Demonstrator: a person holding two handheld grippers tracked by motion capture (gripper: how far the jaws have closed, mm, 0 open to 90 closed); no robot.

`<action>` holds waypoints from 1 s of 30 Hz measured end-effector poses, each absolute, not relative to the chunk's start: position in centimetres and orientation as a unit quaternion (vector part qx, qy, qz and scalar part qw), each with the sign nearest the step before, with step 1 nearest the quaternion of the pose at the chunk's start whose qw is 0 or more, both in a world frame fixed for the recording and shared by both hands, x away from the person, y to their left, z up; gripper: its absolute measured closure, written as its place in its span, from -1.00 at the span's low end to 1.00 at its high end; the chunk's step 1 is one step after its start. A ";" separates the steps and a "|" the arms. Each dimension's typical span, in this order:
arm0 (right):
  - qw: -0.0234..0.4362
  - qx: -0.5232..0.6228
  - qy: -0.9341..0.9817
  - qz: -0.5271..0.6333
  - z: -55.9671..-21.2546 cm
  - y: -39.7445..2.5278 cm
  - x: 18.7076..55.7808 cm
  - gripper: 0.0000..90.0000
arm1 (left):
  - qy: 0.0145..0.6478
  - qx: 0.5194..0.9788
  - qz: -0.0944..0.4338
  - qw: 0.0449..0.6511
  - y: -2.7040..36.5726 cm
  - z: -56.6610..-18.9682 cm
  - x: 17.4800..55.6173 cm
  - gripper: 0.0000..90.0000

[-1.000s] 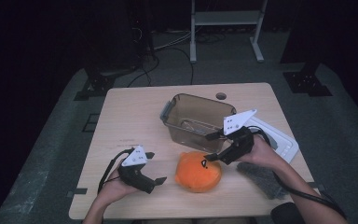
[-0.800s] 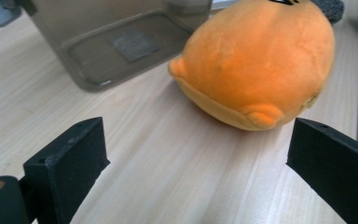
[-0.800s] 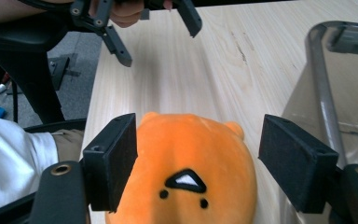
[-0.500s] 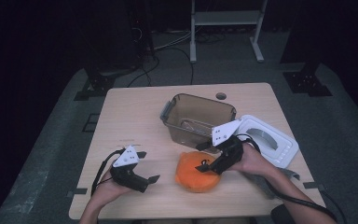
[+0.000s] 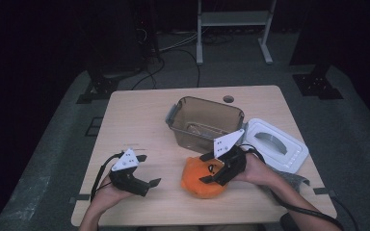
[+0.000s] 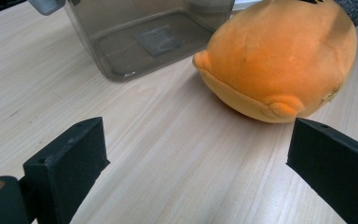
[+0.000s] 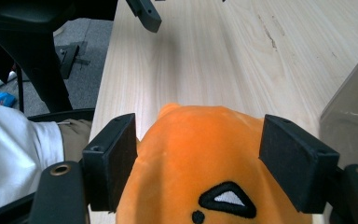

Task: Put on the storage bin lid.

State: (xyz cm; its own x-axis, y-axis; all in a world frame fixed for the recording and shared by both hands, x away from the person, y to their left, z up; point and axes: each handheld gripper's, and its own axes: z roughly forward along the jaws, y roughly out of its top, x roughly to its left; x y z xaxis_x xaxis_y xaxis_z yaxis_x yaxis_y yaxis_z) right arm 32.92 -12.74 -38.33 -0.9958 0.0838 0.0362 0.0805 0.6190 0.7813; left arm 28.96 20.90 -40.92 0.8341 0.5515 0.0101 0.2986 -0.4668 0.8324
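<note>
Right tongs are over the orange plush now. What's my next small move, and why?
Probably close the right tongs: their jaws stand open on either side of the orange plush, which lies on the table, not yet squeezed. The left tongs wait open beside it.

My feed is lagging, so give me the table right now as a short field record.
right claw: open, jaws either side of the orange plush toy, not closed on it
left claw: open, holds nothing, left of the toy
bin: lidless, behind the toy
white lid: flat on the table, right of the bin
</note>
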 end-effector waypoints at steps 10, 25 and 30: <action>0.020 0.066 0.908 0.413 -40.2 -12.1 33.3 0.01 | 0.253 0.845 0.140 0.450 21.2 -41.0 29.1 -0.92; 0.028 0.066 0.904 0.421 -38.8 -12.0 32.8 0.61 | 0.254 0.848 0.146 0.442 21.4 -41.1 29.2 -0.92; 0.017 0.067 0.897 0.437 -37.5 -12.1 32.7 0.62 | 0.257 0.846 0.146 0.443 21.5 -41.2 29.2 -0.92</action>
State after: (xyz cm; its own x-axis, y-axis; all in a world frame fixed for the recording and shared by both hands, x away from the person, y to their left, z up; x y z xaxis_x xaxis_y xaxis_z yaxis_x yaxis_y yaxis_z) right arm 32.70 -12.07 -37.52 -0.9903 0.1355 0.0289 0.1064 0.6094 0.7857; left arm 29.18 21.47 -41.16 0.8254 0.5642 0.0195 0.3053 -0.4751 0.8252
